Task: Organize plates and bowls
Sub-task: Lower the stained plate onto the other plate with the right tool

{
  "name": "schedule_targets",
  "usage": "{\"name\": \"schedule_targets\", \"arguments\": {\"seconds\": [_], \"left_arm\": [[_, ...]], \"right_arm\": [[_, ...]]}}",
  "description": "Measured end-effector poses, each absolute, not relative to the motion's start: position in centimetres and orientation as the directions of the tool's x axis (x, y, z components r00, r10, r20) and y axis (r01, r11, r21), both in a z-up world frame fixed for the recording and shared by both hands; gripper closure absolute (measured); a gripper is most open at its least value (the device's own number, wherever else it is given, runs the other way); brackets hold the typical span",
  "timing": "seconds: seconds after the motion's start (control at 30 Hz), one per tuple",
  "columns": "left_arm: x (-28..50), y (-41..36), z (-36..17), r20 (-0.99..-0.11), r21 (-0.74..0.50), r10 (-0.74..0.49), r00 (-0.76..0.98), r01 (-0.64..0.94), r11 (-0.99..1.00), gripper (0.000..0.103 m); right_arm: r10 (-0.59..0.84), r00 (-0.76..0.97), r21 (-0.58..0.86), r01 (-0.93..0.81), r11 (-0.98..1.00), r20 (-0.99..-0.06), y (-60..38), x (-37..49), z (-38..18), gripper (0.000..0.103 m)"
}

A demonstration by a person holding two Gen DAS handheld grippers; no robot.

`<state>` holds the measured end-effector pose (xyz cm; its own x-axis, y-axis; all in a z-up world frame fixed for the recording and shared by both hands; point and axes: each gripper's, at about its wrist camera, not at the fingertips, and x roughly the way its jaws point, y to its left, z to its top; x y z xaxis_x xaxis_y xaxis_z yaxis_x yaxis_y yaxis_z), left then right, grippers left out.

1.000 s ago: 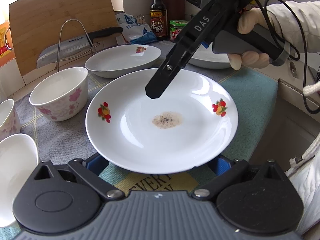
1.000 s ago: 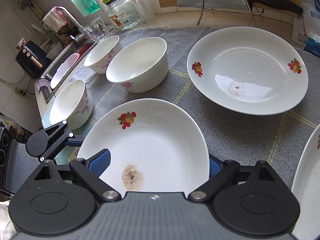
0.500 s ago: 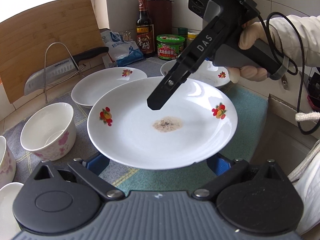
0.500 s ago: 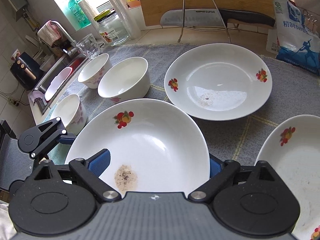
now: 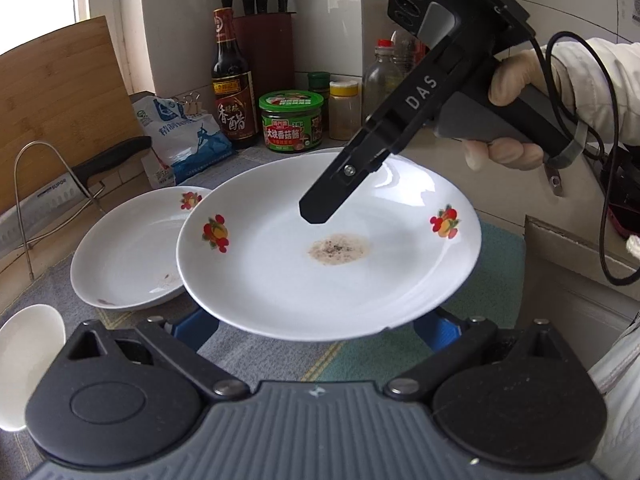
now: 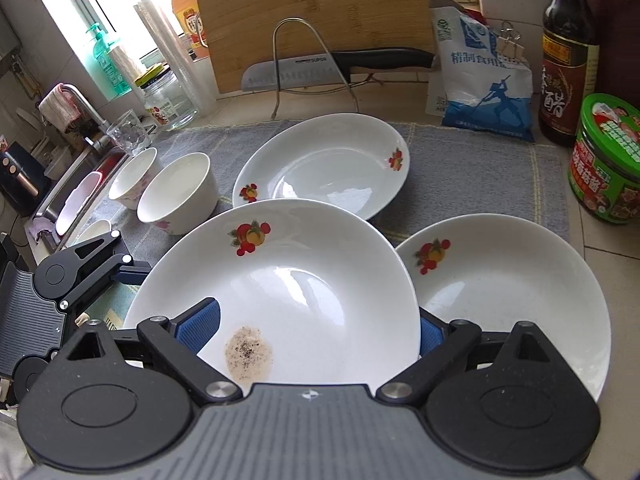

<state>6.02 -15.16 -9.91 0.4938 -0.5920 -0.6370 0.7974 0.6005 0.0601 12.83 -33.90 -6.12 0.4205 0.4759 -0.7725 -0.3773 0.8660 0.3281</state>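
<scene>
While our right gripper (image 6: 316,334) clamps the soiled white floral plate (image 6: 292,280) above the grey mat's (image 6: 460,168) right edge, left gripper (image 5: 316,330) spread wide, nothing's stacked yet.

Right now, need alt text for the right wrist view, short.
A white plate with a fruit print and a brown stain is held up between both grippers, above a grey mat. Two more plates lie behind it, bowls to the left, a knife on a rack beyond.

Cutting board (image 6: 312,20) behind racked knife (image 6: 340,66) — vinegar bottle (image 6: 568,76), salt bag (image 6: 484,80) alongside.
</scene>
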Motion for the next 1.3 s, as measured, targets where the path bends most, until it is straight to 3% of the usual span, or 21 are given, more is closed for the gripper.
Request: {"name": "schedule_targets", "arguments": {"seconds": [0.6,1.3], "left_arm": [[10.3,-21.8,-11.2,-0.651,0.071,-0.619,0.440,0.847,0.527,0.001],[11.7,-24.0,-12.4,-0.704,0.061,-0.582,0.407,0.851,0.522,0.001]], "right_arm": [[0.414,0.477,0.322,-0.264,0.909,-0.775,-41.5,13.5,-7.4,0.004],[0.403,0.483,0.336,-0.222,0.915,-0.777,-43.0,14.3,-9.0,0.004]]}}
